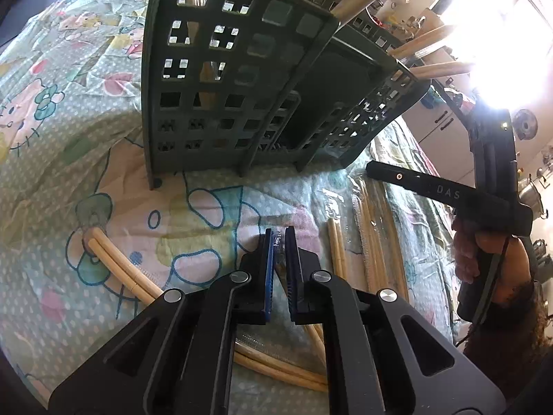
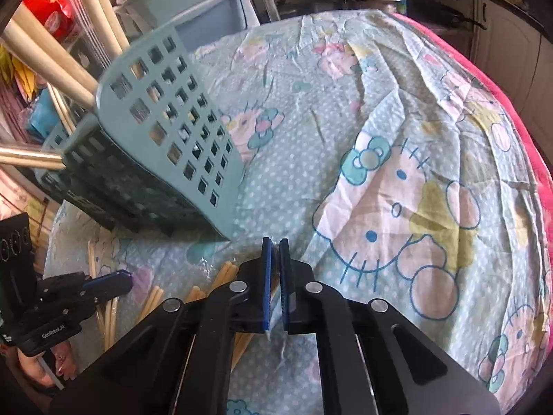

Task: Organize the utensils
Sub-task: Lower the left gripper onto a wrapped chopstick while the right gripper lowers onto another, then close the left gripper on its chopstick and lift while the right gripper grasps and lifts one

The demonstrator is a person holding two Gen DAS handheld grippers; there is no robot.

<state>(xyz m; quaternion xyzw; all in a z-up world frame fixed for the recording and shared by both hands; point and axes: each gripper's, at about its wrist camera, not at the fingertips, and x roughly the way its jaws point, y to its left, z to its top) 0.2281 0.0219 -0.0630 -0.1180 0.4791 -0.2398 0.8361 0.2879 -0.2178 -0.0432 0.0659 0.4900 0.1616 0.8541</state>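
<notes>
A cartoon-cat cloth (image 2: 380, 110) covers the table in a cluttered kitchen, with bright window glare at upper right of your left view. The green perforated utensil basket (image 1: 242, 79) stands upper centre there and upper left in your right view, wooden handles (image 2: 52, 58) poking out of it. Loose chopsticks (image 1: 114, 259) lie on the cloth below it, some in clear plastic wrapping (image 1: 366, 242). Your left gripper (image 1: 280, 238) is clenched, seemingly on a scrap of that clear wrap. Your right gripper (image 2: 274, 243) is clenched too, pinching thin clear plastic above the chopsticks.
</notes>
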